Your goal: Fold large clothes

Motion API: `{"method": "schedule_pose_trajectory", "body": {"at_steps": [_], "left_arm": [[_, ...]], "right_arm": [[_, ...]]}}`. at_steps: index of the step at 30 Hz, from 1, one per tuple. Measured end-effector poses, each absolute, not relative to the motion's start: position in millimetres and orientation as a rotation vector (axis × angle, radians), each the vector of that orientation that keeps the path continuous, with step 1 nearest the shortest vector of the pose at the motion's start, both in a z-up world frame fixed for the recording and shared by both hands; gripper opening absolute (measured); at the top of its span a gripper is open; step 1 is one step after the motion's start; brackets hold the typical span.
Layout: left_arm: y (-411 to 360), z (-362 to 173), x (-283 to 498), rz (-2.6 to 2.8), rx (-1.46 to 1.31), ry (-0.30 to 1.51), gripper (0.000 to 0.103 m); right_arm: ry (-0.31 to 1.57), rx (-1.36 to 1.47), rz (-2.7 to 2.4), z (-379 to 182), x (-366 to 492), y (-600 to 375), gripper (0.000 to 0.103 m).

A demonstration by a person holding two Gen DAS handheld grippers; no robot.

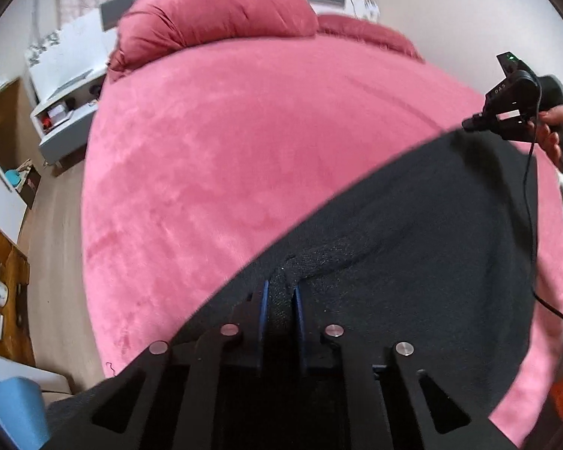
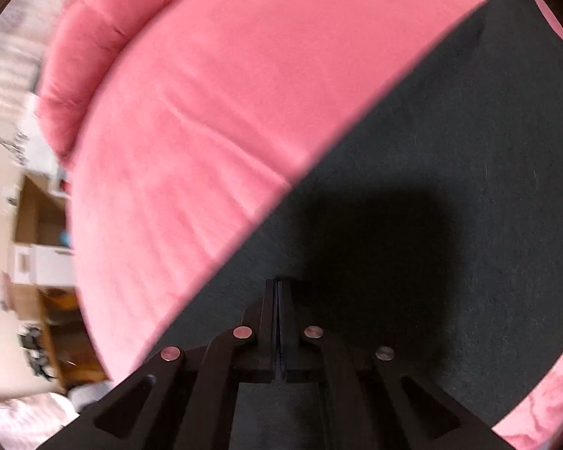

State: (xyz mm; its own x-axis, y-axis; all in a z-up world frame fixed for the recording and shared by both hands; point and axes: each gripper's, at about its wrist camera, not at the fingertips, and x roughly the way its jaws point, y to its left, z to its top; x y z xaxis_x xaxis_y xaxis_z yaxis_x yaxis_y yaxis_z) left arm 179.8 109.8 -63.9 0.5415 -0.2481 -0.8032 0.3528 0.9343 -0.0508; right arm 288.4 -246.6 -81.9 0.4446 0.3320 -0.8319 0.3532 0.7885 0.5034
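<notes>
A large black garment (image 1: 413, 225) lies spread on a pink bedspread (image 1: 225, 150), with one straight edge running diagonally. My left gripper (image 1: 281, 288) is shut on a raised fold of its fabric, which bunches between the blue pads. My right gripper (image 1: 471, 124), held by a person's hand (image 1: 551, 127), sits at the garment's far corner, where the cloth edge runs into its tips. In the right wrist view the right gripper (image 2: 278, 282) has its jaws pressed together low over the black garment (image 2: 450, 150), casting a dark shadow just beyond the tips.
A pink pillow (image 1: 214, 18) lies at the head of the bed. A white nightstand (image 1: 67, 90) and wooden furniture (image 1: 3, 281) stand on the floor to the left. A black cable (image 1: 533, 225) hangs from the right gripper across the garment.
</notes>
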Motion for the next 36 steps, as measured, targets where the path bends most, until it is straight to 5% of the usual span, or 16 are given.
{"method": "schedule_pose_trajectory", "body": {"at_steps": [5, 6, 7, 8, 14, 18, 20, 21, 22, 23, 31, 36], "left_arm": [[110, -57, 186, -0.351, 0.122, 0.922, 0.012], [110, -58, 183, -0.35, 0.129, 0.919, 0.012], [111, -60, 183, -0.349, 0.122, 0.918, 0.012], [115, -62, 182, -0.345, 0.1, 0.914, 0.012], [116, -71, 169, -0.296, 0.037, 0.87, 0.012], [115, -75, 167, -0.288, 0.044, 0.86, 0.012], [116, -76, 168, -0.288, 0.035, 0.856, 0.012], [116, -76, 168, -0.287, 0.035, 0.854, 0.012], [116, -75, 168, -0.286, 0.036, 0.848, 0.012], [115, -73, 167, -0.284, 0.035, 0.841, 0.012], [122, -30, 169, -0.285, -0.028, 0.742, 0.011], [118, -70, 190, -0.215, 0.026, 0.847, 0.011]], "right_arm": [[1.06, 0.629, 0.108, -34, 306, -233, 0.003], [1.089, 0.54, 0.167, -33, 309, -223, 0.013], [1.126, 0.408, 0.251, -38, 310, -207, 0.034], [1.143, 0.322, 0.272, -43, 304, -197, 0.041], [1.247, -0.135, 0.157, -99, 296, -164, 0.045], [1.219, -0.258, 0.2, -125, 282, -152, 0.061], [1.193, -0.256, 0.212, -126, 279, -155, 0.061], [1.181, -0.243, 0.222, -126, 277, -158, 0.05], [1.175, -0.245, 0.226, -126, 273, -159, 0.02], [1.171, -0.258, 0.21, -125, 271, -163, 0.004], [0.947, -0.124, 0.16, -61, 290, -166, 0.0], [0.925, -0.056, 0.186, -71, 294, -173, 0.005]]}}
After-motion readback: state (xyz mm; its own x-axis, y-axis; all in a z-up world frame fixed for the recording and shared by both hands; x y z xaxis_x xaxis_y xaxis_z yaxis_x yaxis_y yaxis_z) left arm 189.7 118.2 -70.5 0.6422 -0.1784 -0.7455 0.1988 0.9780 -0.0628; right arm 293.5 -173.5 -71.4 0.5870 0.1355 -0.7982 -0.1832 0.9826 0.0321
